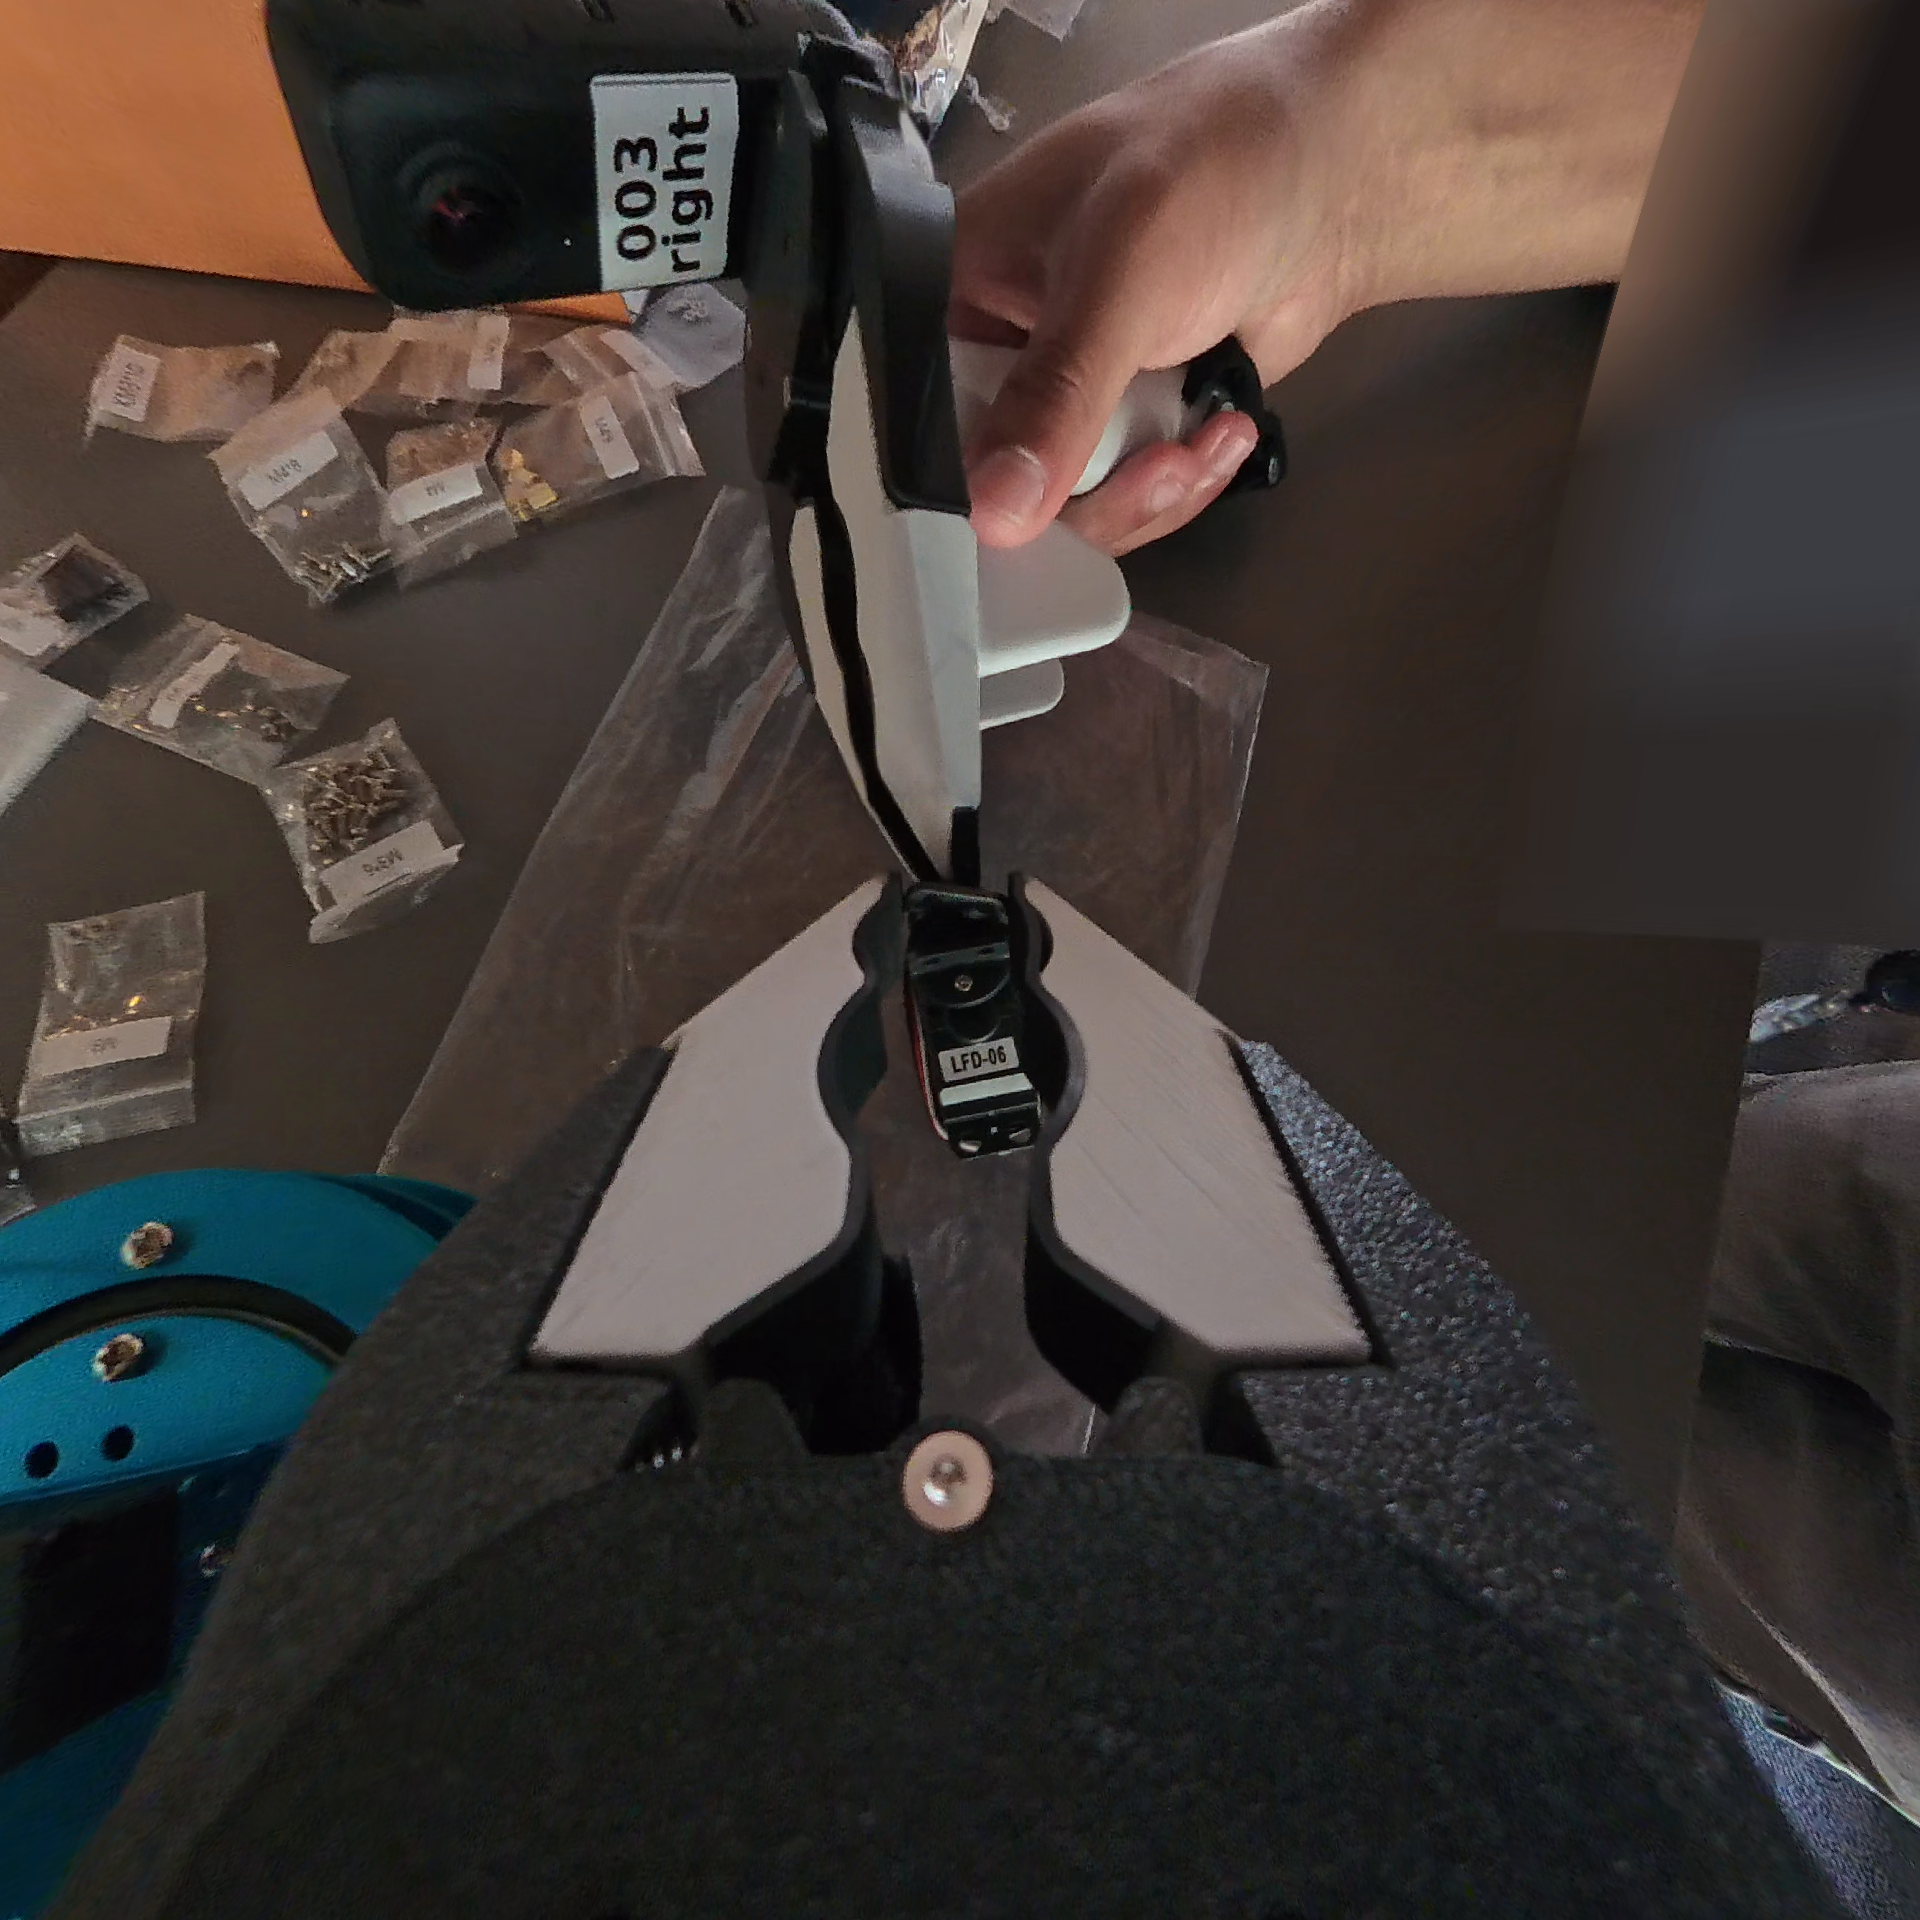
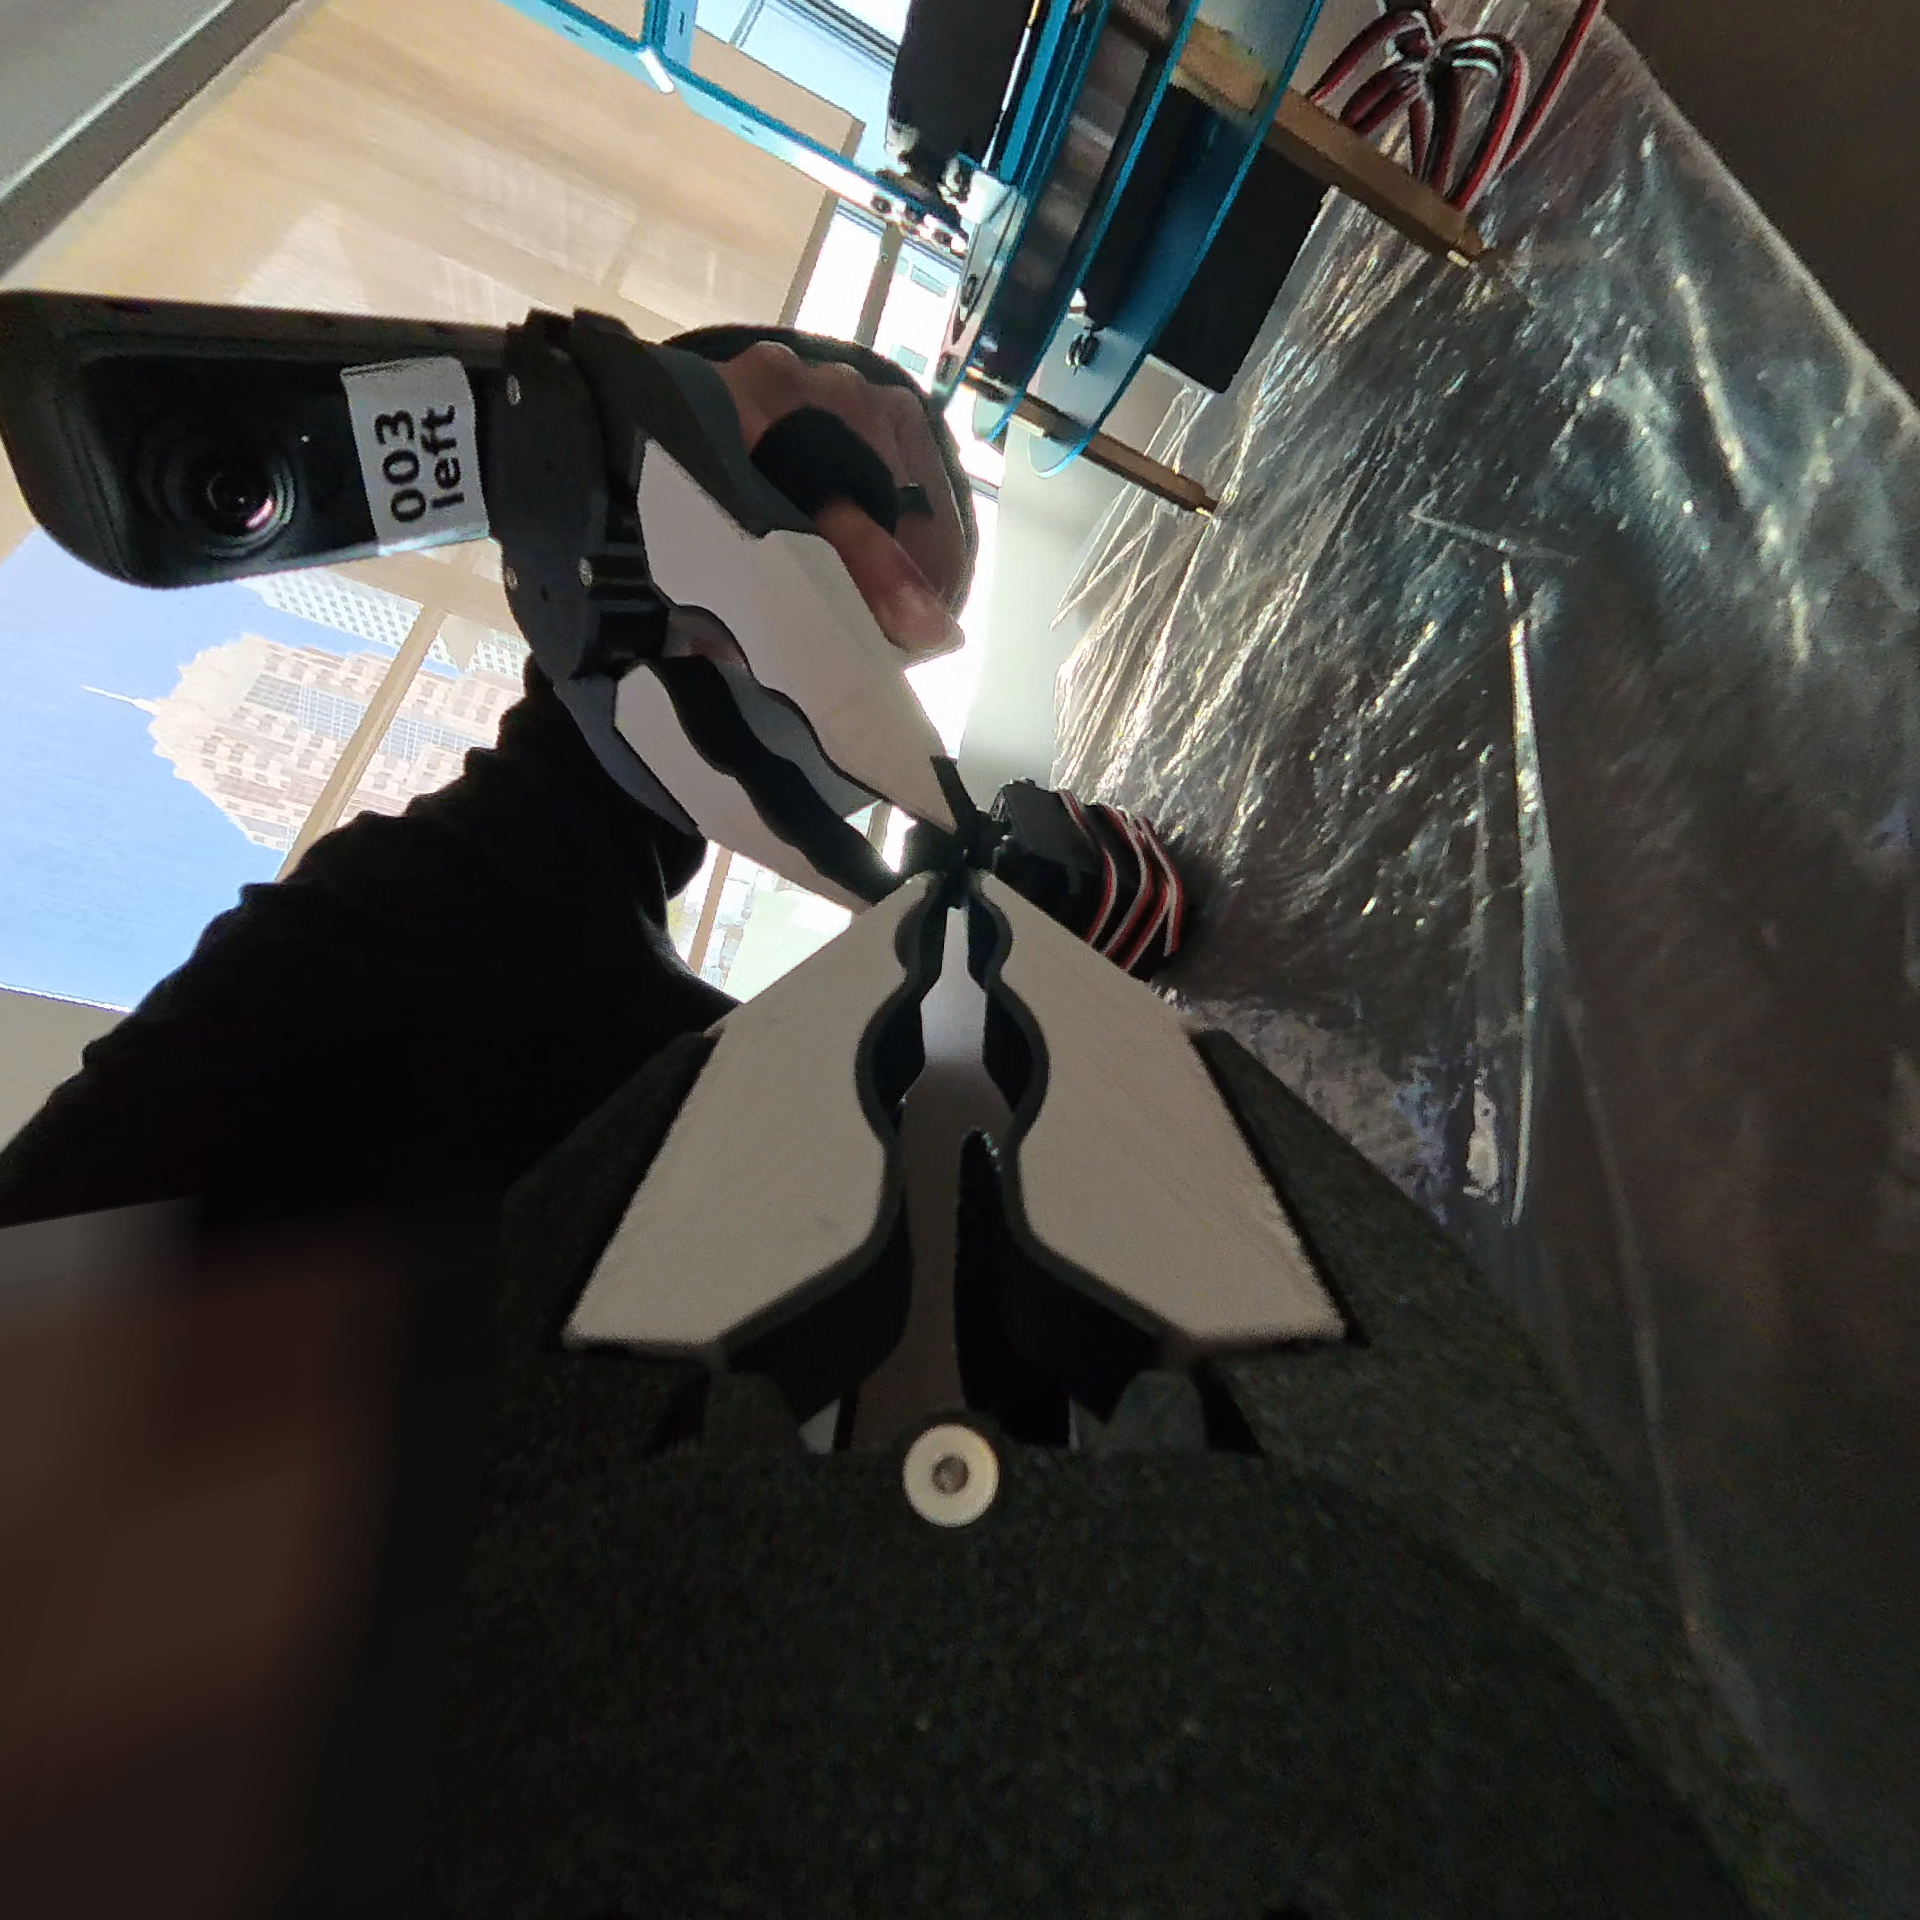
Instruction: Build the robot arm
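My left gripper [image 1: 956, 899] is shut on a small black servo motor [image 1: 971, 1039], held lengthwise between its fingers above a clear plastic bag [image 1: 1122, 769]. My right gripper [image 1: 940, 847] comes down from above, and its tips meet the servo's far end. In the right wrist view my right gripper [image 2: 954, 883] is shut on a small black piece [image 2: 954, 805] at the end of the servo [image 2: 1023, 816]. The left gripper [image 2: 920, 831] holds the servo from the upper left. The servo's coiled red, white and black wire [image 2: 1132, 904] hangs beside it.
Several small bags of screws [image 1: 364, 821] lie on the dark table at the left. A blue round part [image 1: 135, 1351] sits at the lower left. A blue framed assembly [image 2: 1101, 260] and more wires [image 2: 1455, 104] stand on crinkled plastic [image 2: 1455, 623]. A hand [image 1: 1195, 260] holds the right gripper. My left and right fingertips are right by each other.
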Demonstrator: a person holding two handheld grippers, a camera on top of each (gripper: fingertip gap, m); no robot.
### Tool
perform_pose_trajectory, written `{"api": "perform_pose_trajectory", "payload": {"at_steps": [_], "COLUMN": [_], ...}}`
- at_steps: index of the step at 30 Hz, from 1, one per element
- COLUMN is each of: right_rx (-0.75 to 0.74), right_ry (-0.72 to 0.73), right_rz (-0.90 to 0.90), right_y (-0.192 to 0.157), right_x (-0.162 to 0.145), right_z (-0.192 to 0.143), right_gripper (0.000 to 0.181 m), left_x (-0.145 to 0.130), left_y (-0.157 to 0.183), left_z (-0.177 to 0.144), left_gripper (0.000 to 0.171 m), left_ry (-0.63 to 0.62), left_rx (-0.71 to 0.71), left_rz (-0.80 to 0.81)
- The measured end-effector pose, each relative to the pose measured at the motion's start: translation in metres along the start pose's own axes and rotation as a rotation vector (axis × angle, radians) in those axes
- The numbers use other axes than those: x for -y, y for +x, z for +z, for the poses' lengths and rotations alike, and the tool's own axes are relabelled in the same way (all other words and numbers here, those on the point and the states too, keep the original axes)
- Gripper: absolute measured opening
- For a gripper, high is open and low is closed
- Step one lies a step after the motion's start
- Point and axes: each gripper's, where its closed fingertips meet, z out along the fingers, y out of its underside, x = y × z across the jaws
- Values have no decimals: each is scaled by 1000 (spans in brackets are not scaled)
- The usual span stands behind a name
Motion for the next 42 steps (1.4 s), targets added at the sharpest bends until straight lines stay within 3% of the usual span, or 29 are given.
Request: {"api": "perform_pose_trajectory", "payload": {"at_steps": [10, 23, 42], "right_rx": [28, 16, -24], "right_ry": [14, 141, 106], "right_rz": [-2, 24, 29], "right_y": [-3, 4, 10], "right_x": [3, 24, 19], "right_z": [-1, -16, -12], "right_gripper": [4, 30, 32], "left_x": [4, 7, 5], "left_y": [-2, -1, -2], "left_z": [-3, -5, -3], "left_gripper": [18, 18, 19], "left_ry": [34, 63, 95], "left_rx": [-49, -84, -116], "left_rz": [-81, -133, -247]}}
